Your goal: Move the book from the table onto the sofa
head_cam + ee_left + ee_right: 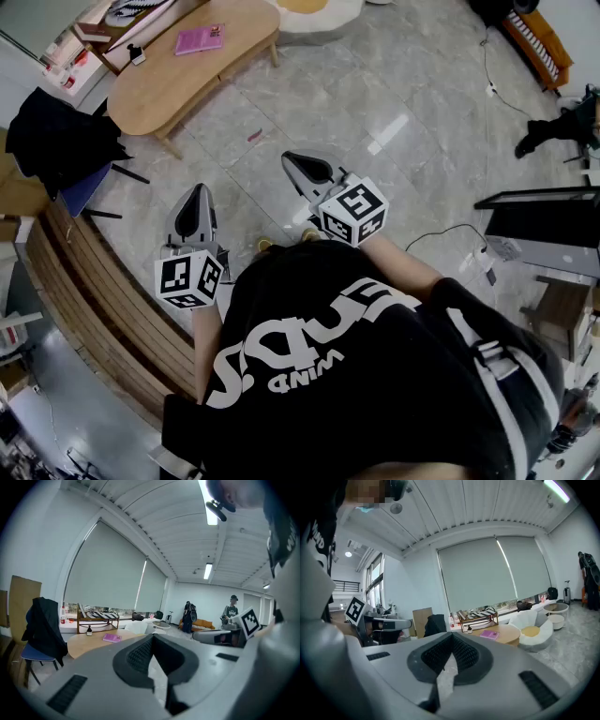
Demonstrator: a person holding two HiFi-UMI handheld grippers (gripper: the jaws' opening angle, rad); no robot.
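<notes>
Your hands are hidden behind the marker cubes, and only your forearms show past your black shirt (356, 375). Its white lettering sits upside-down and folds away, so I can't read it. The pink book (199, 39) lies on the oval wooden table (178, 89), at about eleven o'clock from both tools and well apart from them; its cover print is too small to read. The orange sofa (202, 622) is partly hidden behind a standing person (189, 617). You hold the left gripper (197, 191) and right gripper (292, 159) out ahead, tipped slightly down, each with its jaws pressed together on nothing.
</notes>
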